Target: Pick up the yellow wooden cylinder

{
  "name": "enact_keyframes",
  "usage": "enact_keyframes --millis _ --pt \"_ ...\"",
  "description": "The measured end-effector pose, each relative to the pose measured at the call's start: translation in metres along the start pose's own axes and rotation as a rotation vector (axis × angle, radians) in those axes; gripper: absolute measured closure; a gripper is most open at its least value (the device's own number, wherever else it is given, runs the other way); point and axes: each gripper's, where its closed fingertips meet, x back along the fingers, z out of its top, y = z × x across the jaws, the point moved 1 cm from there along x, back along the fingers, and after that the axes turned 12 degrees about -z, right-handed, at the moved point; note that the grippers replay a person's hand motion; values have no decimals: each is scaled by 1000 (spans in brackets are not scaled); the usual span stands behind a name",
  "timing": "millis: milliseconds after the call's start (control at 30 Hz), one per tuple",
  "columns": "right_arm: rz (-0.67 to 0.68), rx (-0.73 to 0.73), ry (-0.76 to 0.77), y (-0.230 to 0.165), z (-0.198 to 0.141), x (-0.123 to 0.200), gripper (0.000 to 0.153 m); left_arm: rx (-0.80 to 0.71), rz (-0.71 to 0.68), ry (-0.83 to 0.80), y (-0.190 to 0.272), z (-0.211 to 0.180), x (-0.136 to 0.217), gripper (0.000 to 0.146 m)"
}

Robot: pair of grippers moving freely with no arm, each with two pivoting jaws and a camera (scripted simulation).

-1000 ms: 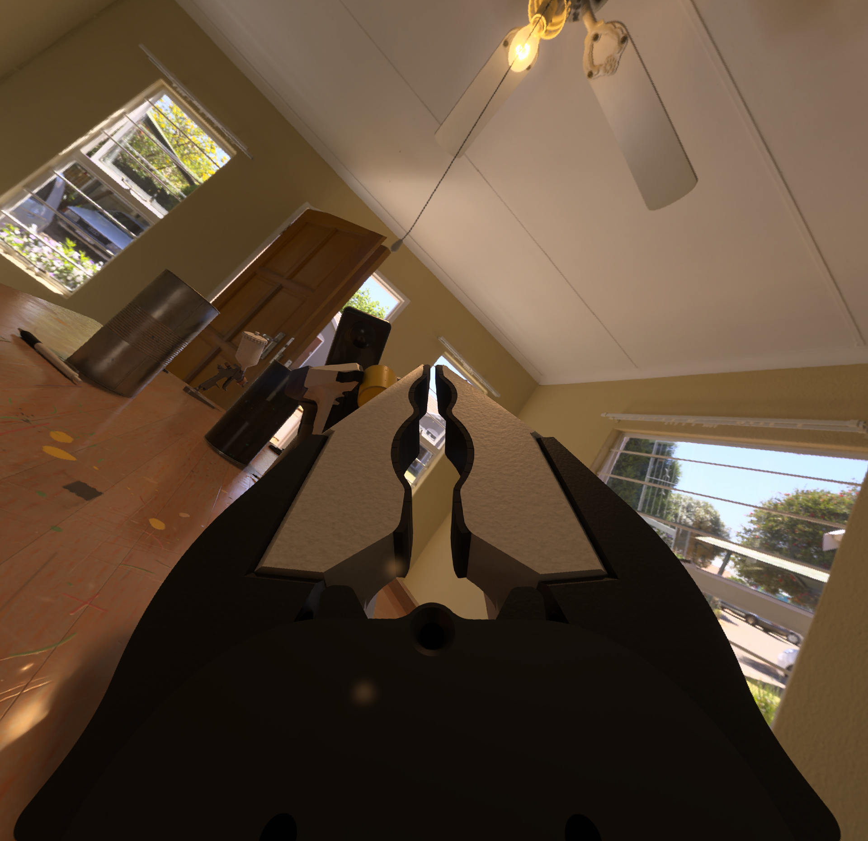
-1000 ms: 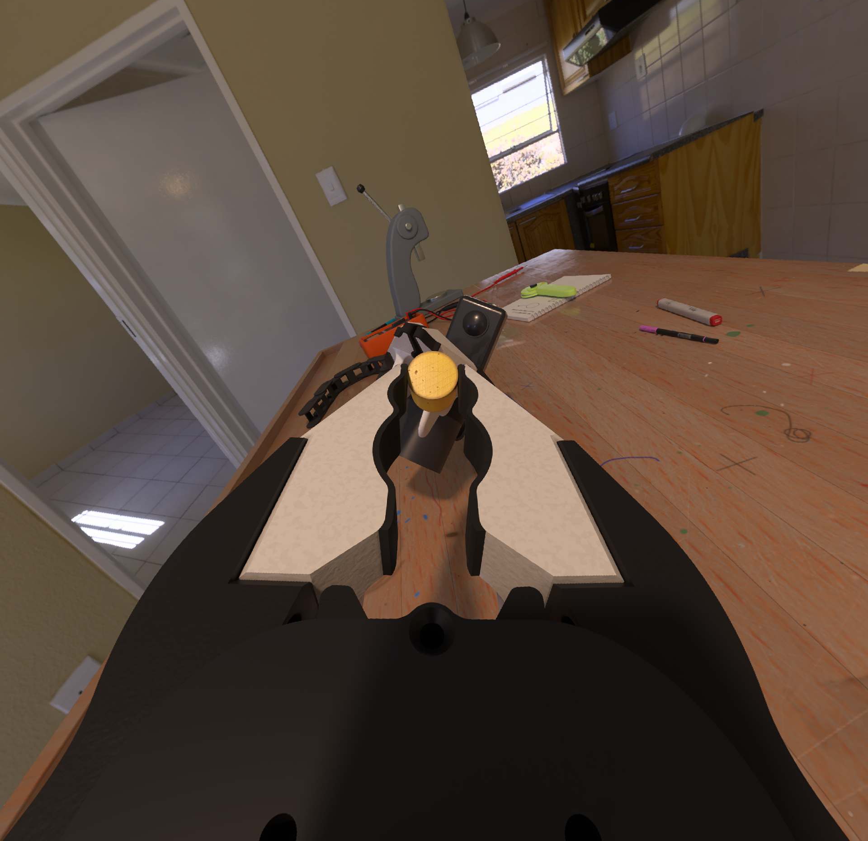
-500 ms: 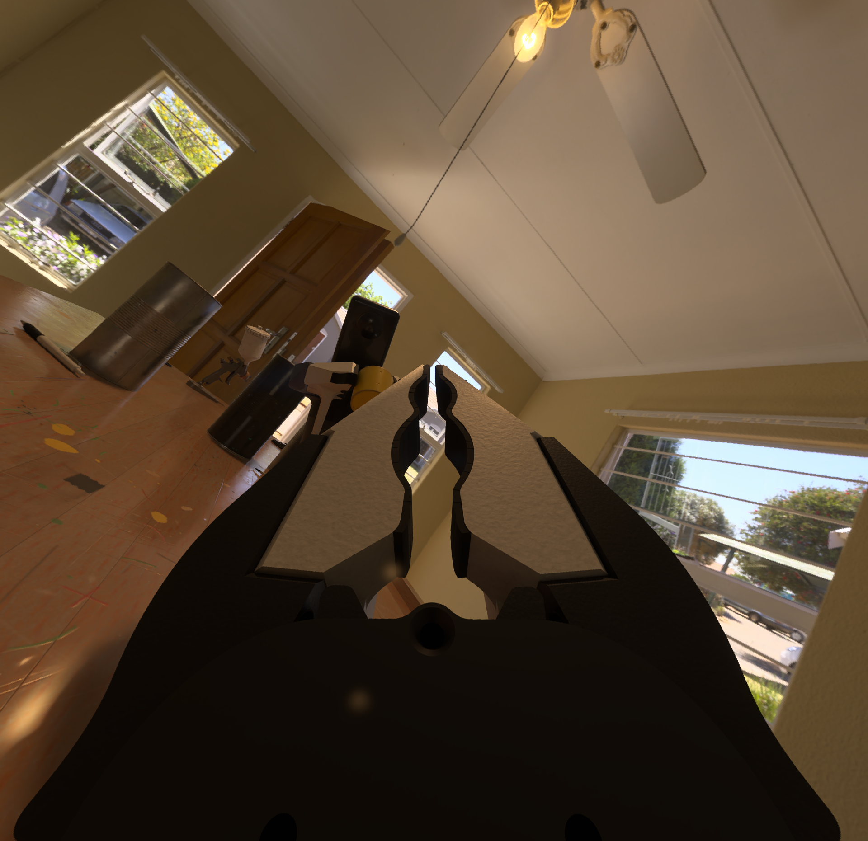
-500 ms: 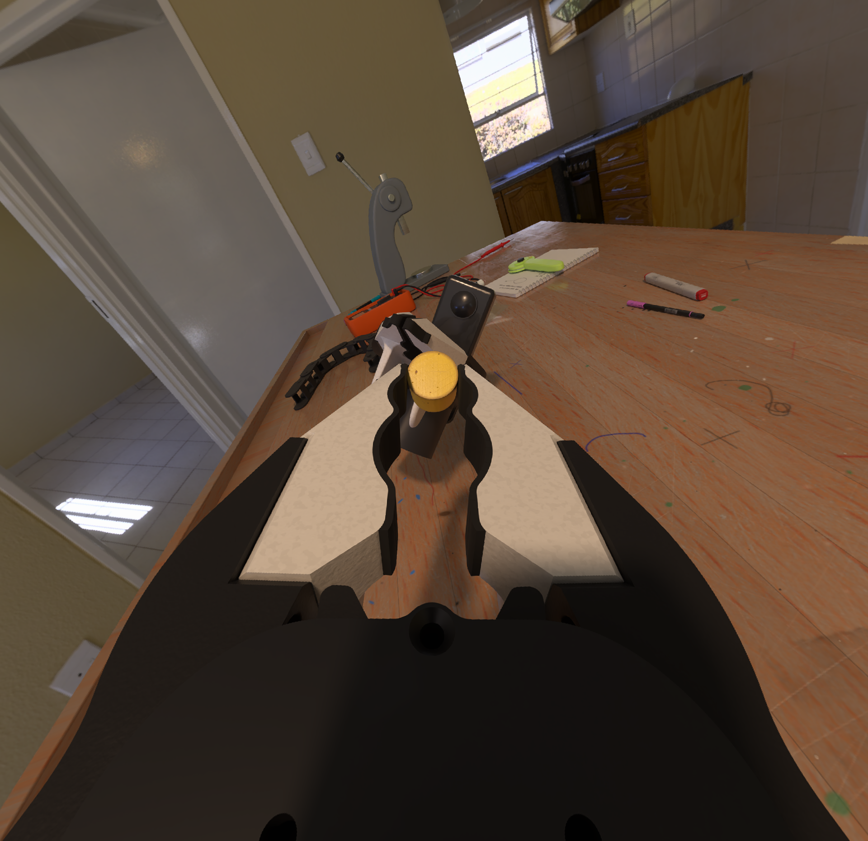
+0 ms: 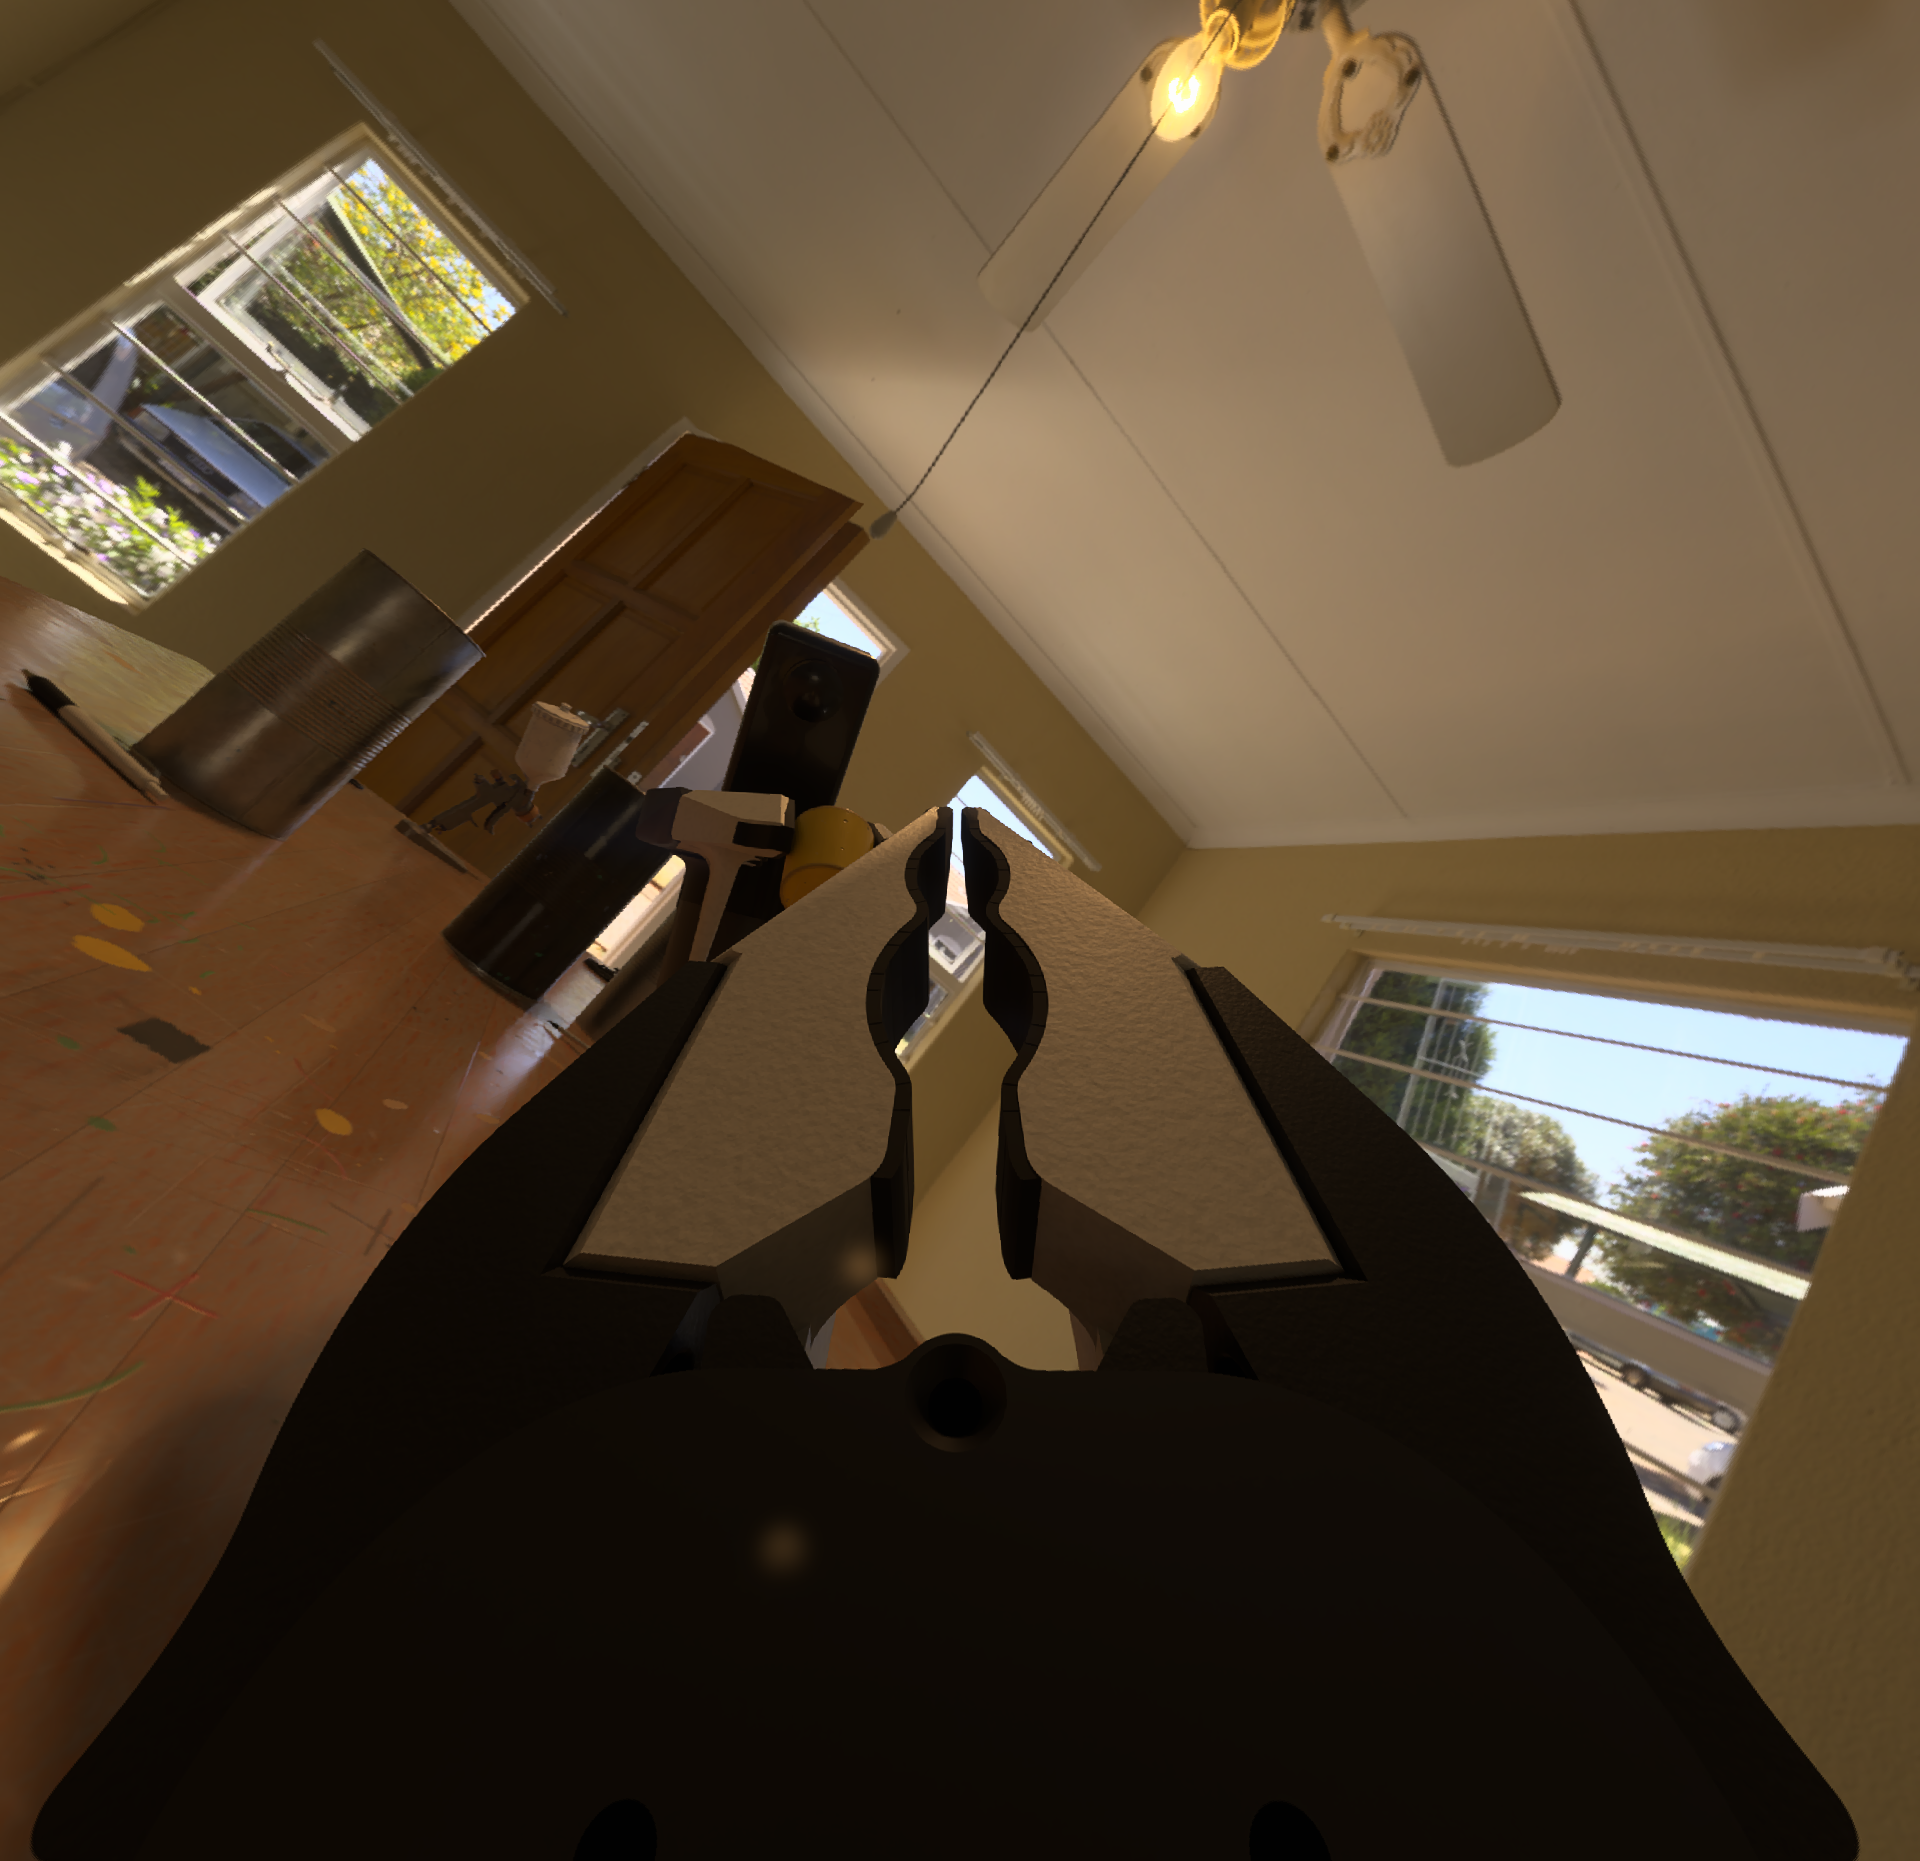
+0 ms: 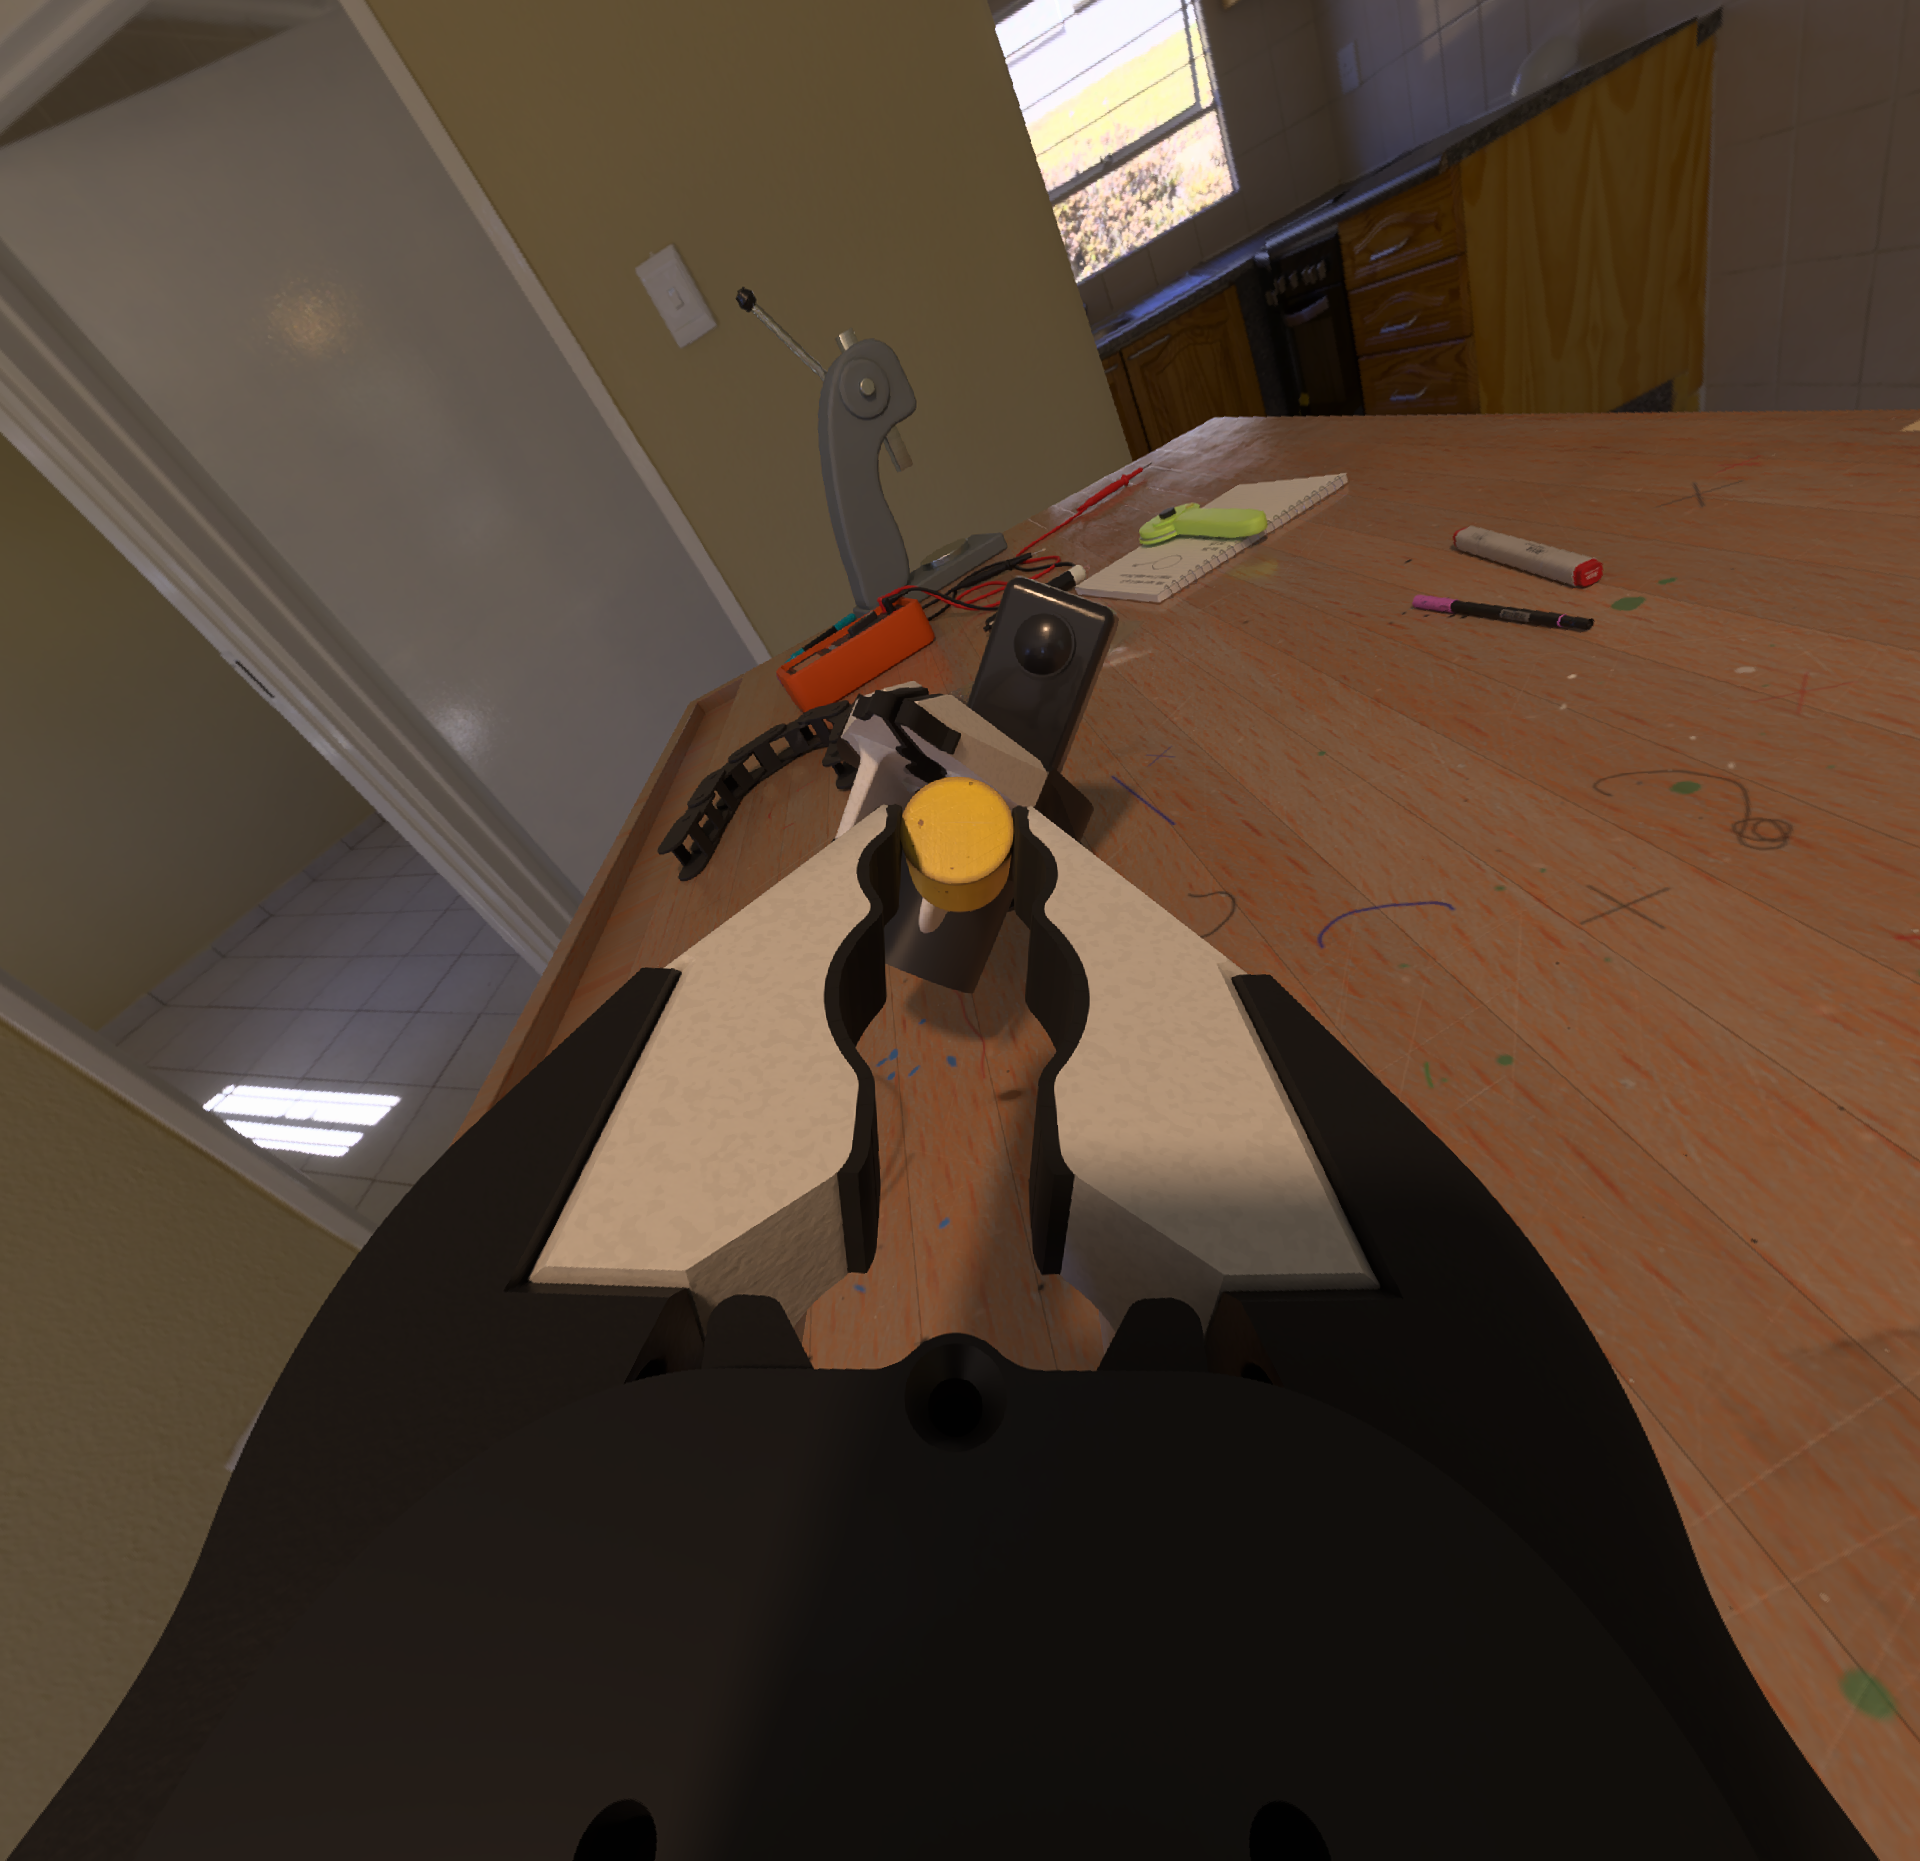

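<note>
The yellow wooden cylinder (image 6: 956, 843) sits between the fingertips of my right gripper (image 6: 956, 824), which is shut on it and holds it above the wooden table (image 6: 1455, 980). A dark object (image 6: 935, 949) shows just below it. My left gripper (image 5: 956, 824) is shut and empty, tilted up toward the ceiling. In the left wrist view the right gripper (image 5: 727, 824) appears just past my left fingers, with the cylinder (image 5: 821, 855) in it. The left gripper (image 6: 935, 741) shows beyond the cylinder in the right wrist view.
A grey lever press (image 6: 862, 461), an orange meter (image 6: 857, 653) and a black cable chain (image 6: 748, 783) stand near the table's left edge. A notebook (image 6: 1247, 523) and two markers (image 6: 1527, 554) lie farther right. A metal can (image 5: 312, 689), a spray gun (image 5: 520, 762) and a black cylinder (image 5: 551, 876) show in the left wrist view.
My right gripper has risen with the yellow cylinder, and the table has dropped away beneath it. In the left wrist view the right gripper sits higher. The left gripper has barely moved.
</note>
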Motion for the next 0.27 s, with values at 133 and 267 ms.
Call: enact_keyframes --millis 133,267 --pt "3 10 5 -1 2 1 132 33 -20 32 -1 -2 -1 144" --pt "9 19 24 -1 3 2 132 48 -30 42 -2 -4 -3 144"
